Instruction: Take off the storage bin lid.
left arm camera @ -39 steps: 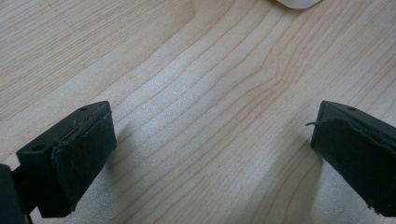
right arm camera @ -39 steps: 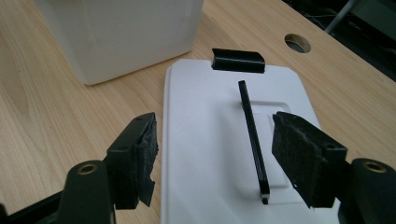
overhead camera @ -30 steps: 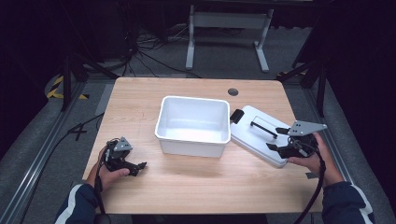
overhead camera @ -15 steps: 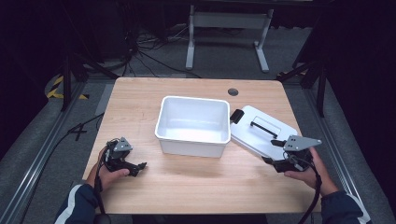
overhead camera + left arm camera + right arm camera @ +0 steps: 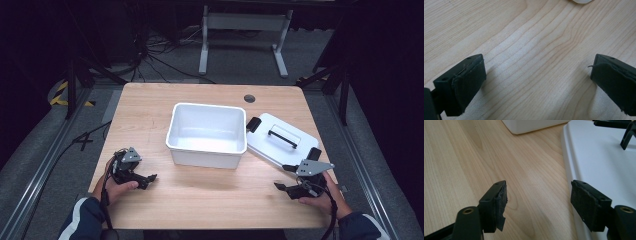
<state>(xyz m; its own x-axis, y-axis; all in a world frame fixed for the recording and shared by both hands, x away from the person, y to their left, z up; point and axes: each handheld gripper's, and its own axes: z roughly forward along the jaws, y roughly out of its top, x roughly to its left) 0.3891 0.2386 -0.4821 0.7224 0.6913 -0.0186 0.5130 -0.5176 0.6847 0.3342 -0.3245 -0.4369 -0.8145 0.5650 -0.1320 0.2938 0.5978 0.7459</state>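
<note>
The lid lies flat on the bench, off the tub and touching the tub's right side, handle up. So, as I judge it, the closing of the tub is not yet done: the lid has to be picked up, carried over the tub and set down on its rim. The tub stands open and looks bare inside.

The right tongs rest low on the bench just off the lid's near corner, well right of the tub's front, jaws spread wide with nothing between them. In the right gripper view the lid's edge runs just beside and behind the right-hand jaw, while bare wood shows in the gap.

The left tongs sit on the bench near the tub's front left, well apart from the lid, also wide and holding nothing.
</note>
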